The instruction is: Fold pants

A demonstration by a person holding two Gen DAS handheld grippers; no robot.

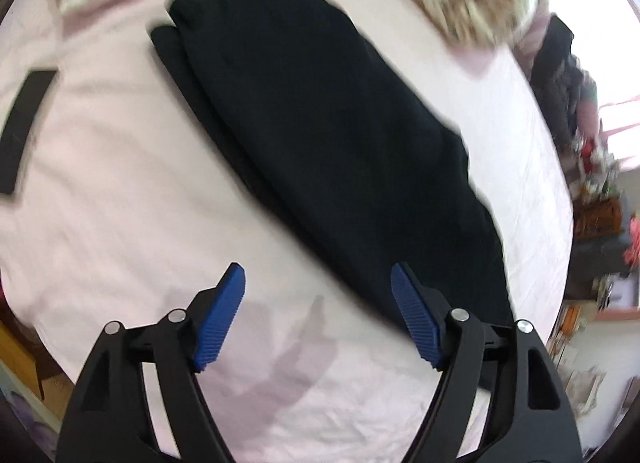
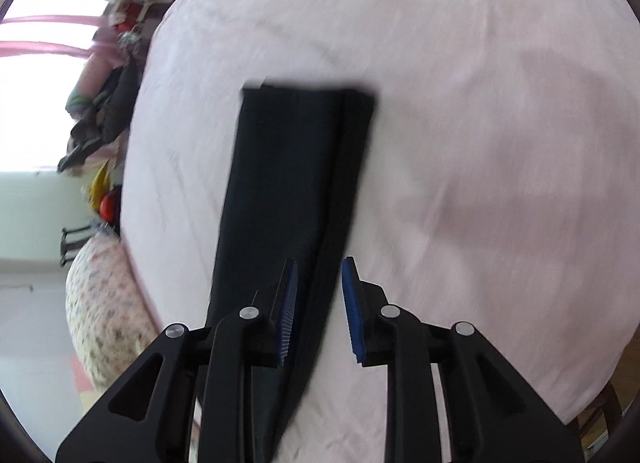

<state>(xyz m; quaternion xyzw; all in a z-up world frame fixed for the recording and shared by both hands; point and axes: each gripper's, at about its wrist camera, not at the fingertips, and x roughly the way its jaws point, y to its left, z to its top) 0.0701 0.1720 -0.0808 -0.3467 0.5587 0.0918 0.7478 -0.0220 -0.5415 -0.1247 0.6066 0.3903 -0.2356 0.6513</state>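
trousers point(image 1: 320, 135), dark and folded lengthwise, lie on the pink bed sheet point(image 1: 100, 223). left tool point(image 1: 318, 317) is spread wide, empty; right tool point(image 2: 320, 311) is slightly parted, gripping nothing. a careless regrasp could snag one layer and skew the offset edges.

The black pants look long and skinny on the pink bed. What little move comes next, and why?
Probably bring one gripper down to a short end of the pants and pinch it, ready to fold end over end. The pants lie flat on the pink sheet, folded lengthwise into one long strip. Both the left gripper and right gripper stand open and hold nothing.
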